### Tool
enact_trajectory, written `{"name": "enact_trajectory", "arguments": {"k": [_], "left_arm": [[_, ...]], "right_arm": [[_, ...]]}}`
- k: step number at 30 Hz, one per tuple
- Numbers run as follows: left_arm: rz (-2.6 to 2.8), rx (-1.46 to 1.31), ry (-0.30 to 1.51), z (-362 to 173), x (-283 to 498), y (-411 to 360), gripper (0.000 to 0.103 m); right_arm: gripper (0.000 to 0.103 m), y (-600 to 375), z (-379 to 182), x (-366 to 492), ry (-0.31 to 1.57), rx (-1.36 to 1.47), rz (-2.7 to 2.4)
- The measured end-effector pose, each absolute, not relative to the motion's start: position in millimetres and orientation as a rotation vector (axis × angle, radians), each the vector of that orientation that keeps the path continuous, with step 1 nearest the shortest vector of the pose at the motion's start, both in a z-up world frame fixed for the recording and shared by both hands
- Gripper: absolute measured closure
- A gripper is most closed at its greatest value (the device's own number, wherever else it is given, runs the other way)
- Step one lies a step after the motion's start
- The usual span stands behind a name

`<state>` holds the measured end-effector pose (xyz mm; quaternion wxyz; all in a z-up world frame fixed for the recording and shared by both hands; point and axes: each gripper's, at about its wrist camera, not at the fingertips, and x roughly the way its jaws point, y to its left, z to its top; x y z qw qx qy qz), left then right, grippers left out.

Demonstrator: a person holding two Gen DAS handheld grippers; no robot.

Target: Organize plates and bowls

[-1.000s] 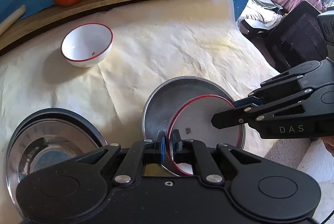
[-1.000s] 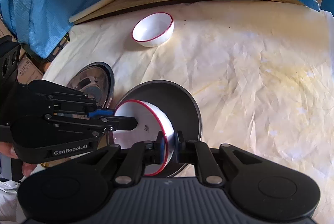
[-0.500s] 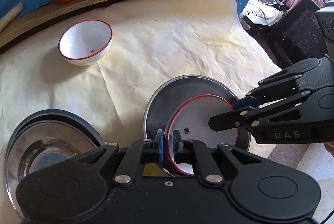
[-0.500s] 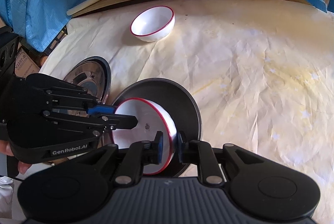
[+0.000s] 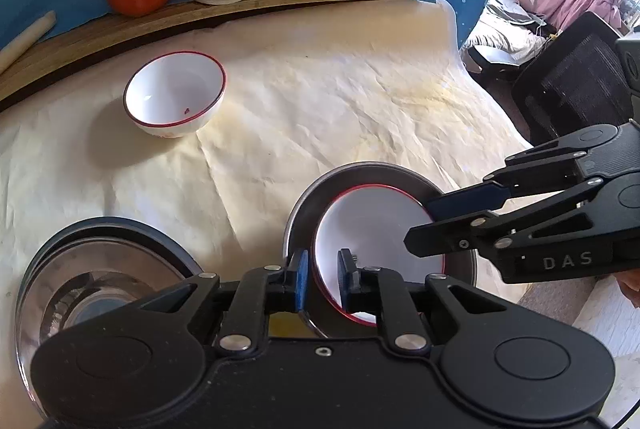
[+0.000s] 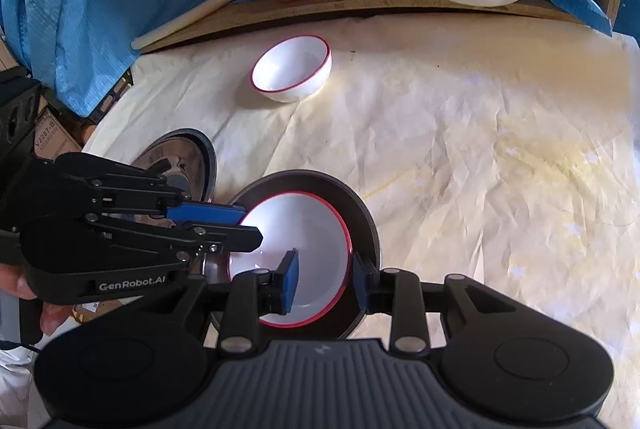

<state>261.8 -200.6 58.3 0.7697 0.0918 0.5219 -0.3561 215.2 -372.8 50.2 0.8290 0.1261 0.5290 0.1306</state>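
So the big change in the last half second or so: the right gripper (image 6: pixel 322 279) has let go. A moment ago its jaws were pinched on the rim of the red-rimmed white bowl (image 6: pixel 296 249); now they stand apart, one pad inside the bowl and the other just outside the rim, and as far as I can tell neither is pressing on it. The bowl also looks flatter than it did, sitting down inside the dark metal plate (image 6: pixel 362 217) in the lower middle of the right wrist frame instead of being tipped up on edge.

The left gripper (image 5: pixel 322 275) looks like it's easing off too. In the left wrist view its jaws straddle the bowl (image 5: pixel 372 229) rim at the bottom centre, with a visible gap on the left pad's side, wider than before. I'd call it opened, or very nearly, not clamped.

My read is the bowl has been placed in the plate (image 5: pixel 304 205) and this step is basically done. Both grippers need to back out without dragging the rim along.

Still to sort: a second red-rimmed bowl (image 5: pixel 174 93) sitting alone on the counter (image 5: pixel 320 101) in the upper left of the left frame, and a stack of shiny steel bowls (image 5: pixel 100 269) at lower left. I'd guess the loose bowl goes next, but that's just me guessing.
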Motion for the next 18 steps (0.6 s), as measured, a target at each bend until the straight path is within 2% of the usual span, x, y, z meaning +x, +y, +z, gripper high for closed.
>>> {"name": "enact_trajectory", "arguments": {"k": [4,9,12,17,18], "left_arm": [[-0.778,0.166,1.124,61,264,-195,0.085],[-0.791,0.111,1.108,68,271,-188,0.079],[-0.749,0.113,1.060,74,274,-185,0.050],[-0.686,0.066,1.020,79,290,-171,0.043],[-0.664,0.056,1.011,78,294,-167,0.036]], "right_arm": [[0.068,-375,56,212,1.091,0.273,0.283],[0.050,-381,62,210,1.047,0.290,0.305],[0.041,-383,66,210,1.020,0.293,0.317],[0.029,-385,69,218,0.982,0.300,0.333],[0.025,-385,69,220,0.976,0.304,0.335]]}}
